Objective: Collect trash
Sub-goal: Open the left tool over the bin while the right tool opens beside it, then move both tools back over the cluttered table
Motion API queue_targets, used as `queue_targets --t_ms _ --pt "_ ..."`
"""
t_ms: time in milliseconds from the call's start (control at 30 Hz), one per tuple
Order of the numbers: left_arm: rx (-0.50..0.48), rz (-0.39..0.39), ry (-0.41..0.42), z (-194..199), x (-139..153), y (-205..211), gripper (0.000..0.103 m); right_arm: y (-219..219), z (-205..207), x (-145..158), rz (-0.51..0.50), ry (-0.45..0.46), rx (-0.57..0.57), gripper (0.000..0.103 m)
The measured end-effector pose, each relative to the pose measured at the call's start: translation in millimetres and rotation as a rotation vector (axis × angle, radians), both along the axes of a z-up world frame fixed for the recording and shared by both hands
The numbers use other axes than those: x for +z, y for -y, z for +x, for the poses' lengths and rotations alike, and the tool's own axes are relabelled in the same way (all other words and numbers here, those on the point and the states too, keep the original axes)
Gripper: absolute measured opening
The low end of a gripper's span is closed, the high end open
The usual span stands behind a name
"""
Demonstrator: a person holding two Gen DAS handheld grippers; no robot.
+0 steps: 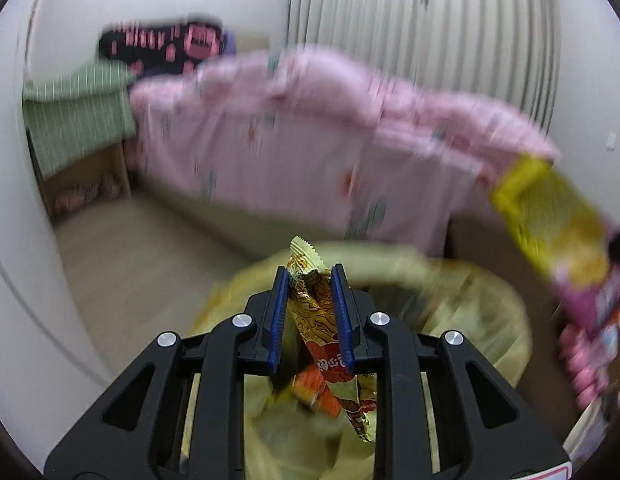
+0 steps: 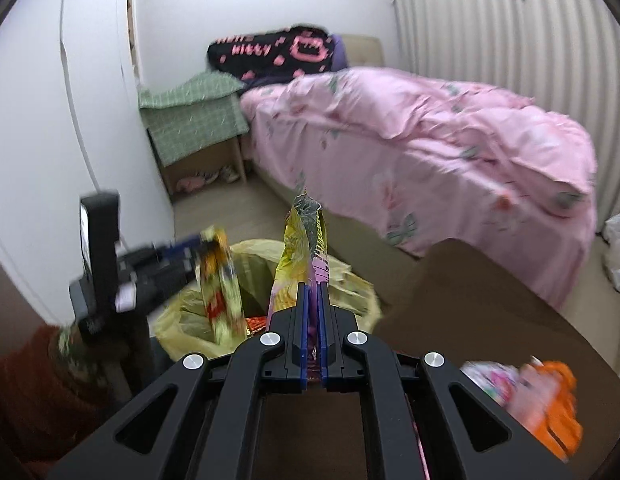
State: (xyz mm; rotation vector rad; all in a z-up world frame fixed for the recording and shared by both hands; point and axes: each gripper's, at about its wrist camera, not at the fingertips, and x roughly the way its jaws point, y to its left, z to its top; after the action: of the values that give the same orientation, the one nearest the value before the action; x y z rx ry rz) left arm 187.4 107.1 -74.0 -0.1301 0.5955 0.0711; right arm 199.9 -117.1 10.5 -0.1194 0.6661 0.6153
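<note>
Left gripper point(image 1: 310, 276): we see it clamped on a gold-orange snack wrapper point(image 1: 314, 312) above the bin.
Right gripper point(image 2: 313, 294): pinching yellow-pink chip bag point(image 2: 300, 248).
Writing: "Kitty" on black blanket point(image 2: 270, 54).
Container: yellow-lined trash bin point(image 2: 270, 280), wrappers inside.

Pink quilt point(image 2: 430, 132) covers bed; bag-lined bin point(image 2: 266, 264) on floor point(image 2: 230, 216).

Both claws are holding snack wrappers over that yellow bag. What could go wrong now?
The left gripper pinches its gold wrapper near the top, so the long tail could swing and catch the bin bag rim. The right gripper holds its yellow-pink snack bag near the bag's edge, not its middle, so a drop might land outside. Both wrappers are close together and could tangle.
</note>
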Motion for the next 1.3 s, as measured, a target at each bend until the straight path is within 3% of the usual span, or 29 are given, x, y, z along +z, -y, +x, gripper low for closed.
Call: queue_targets --t_ms 167,300,433,500,567,600,633,1000,1300 --pt "-0.014 -0.096 -0.12 -2 -39 -18 0.019 -45 34 -39 -0.066 -0.078 0.053 0.005" --pt "-0.014 -0.209 -0.124 -3 -41 -33 0.019 -64 47 -64 -0.08 -0.132 0.054 0.005" --pt "-0.01 -0.251 -0.102 -1 -30 -39 0.019 -69 51 -75 -0.079 -0.152 0.043 0.006" --pt "0.004 -0.293 -0.098 3 -27 -42 0.025 -67 54 -76 -0.056 -0.167 0.042 0.007" --pt "0.01 -0.337 -0.09 5 -22 -47 0.038 -68 54 -76 -0.05 -0.171 0.055 0.018" --pt "0.019 -0.342 -0.083 4 -18 -48 0.039 -68 51 -75 -0.057 -0.162 0.058 0.031" --pt "0.022 -0.336 -0.08 3 -14 -47 0.04 -68 51 -74 -0.061 -0.153 0.06 0.035" --pt "-0.007 -0.276 -0.026 -29 26 -29 0.053 -22 9 -37 -0.084 -0.056 0.004 0.035" --pt "-0.205 -0.237 -0.027 -55 40 44 0.055 71 -59 -15 -0.119 0.047 -0.172 0.035"
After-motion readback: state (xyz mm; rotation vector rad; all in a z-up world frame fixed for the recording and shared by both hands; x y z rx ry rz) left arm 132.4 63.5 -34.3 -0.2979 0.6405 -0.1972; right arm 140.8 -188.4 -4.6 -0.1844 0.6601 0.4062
